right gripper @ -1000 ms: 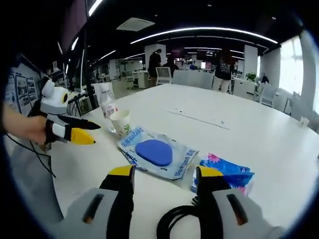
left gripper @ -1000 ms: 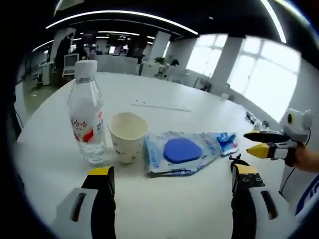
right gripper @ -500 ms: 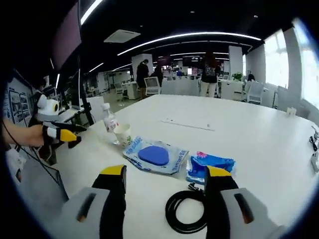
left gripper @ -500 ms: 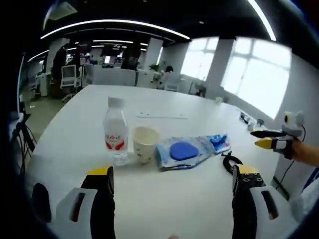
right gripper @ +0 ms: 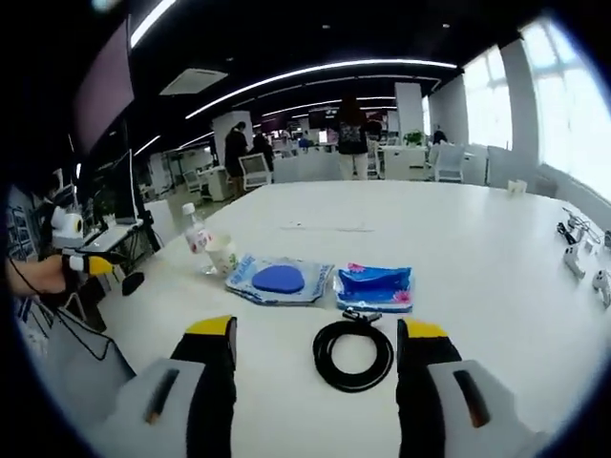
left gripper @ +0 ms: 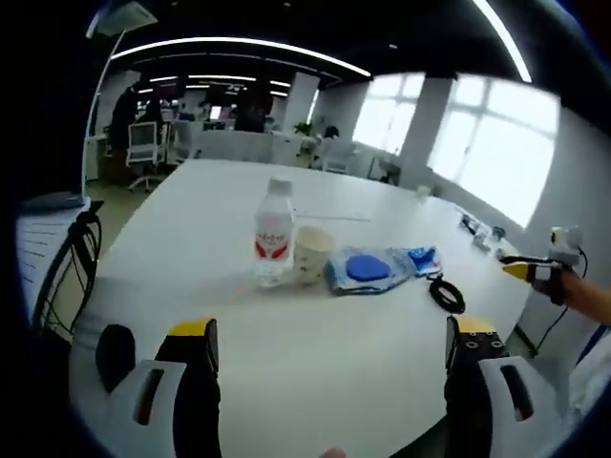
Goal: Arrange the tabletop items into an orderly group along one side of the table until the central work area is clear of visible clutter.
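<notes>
On the white table (left gripper: 315, 315) a row of items lies: a clear water bottle (left gripper: 274, 231) with a red label, a paper cup (left gripper: 312, 253), a plastic pack with a blue pad (left gripper: 368, 268), a blue tissue pack (left gripper: 423, 256) and a coiled black cable (left gripper: 446, 293). My left gripper (left gripper: 329, 336) is open, well back from them. In the right gripper view the bottle (right gripper: 197, 239), cup (right gripper: 222, 256), pad pack (right gripper: 278, 280), tissue pack (right gripper: 373, 285) and cable (right gripper: 354, 349) lie ahead of my open right gripper (right gripper: 317, 332). The right gripper (left gripper: 535, 270) appears at far right, the left gripper (right gripper: 76, 264) at far left.
A black chair (left gripper: 67, 277) stands off the table's left edge. Small gadgets (right gripper: 578, 260) lie near the far right edge. Desks, chairs and people (right gripper: 351, 134) fill the office behind. Bare tabletop (right gripper: 449, 229) stretches beyond the items.
Both views have pulled back from the table, so the items look smaller and farther. The items themselves stay in the same row. Both grippers remain open.
</notes>
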Action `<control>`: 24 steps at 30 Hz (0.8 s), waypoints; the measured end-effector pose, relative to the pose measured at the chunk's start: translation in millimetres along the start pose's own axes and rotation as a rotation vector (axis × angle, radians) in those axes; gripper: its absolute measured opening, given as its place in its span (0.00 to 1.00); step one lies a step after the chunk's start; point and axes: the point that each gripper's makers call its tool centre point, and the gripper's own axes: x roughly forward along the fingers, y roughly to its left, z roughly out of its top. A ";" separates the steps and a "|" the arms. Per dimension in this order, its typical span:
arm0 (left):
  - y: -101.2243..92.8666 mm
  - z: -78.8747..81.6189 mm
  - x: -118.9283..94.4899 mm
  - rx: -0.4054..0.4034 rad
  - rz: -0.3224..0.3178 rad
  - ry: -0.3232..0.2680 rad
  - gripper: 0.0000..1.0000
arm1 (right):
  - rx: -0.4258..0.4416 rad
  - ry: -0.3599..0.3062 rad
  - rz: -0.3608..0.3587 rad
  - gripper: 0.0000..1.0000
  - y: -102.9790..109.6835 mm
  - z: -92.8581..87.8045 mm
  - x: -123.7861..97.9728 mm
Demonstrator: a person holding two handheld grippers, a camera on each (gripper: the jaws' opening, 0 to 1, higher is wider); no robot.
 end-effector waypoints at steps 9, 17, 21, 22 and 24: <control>-14.3 -6.8 0.7 0.011 -0.037 0.023 0.97 | 0.063 0.028 -0.017 0.66 1.5 -18.9 -24.0; -17.5 -8.2 1.6 -0.020 0.008 0.036 0.97 | 0.079 0.068 0.006 0.66 -17.4 -19.0 -29.7; -20.6 -9.4 3.9 -0.045 -0.004 0.041 0.96 | 0.108 0.089 0.017 0.65 -26.4 -26.3 -18.5; -20.3 -12.4 5.2 -0.034 0.002 0.052 0.96 | 0.112 0.086 0.021 0.65 -26.2 -26.0 -17.2; -19.5 -15.2 5.6 -0.030 0.017 0.057 0.95 | 0.118 0.088 0.037 0.65 -25.1 -26.1 -14.5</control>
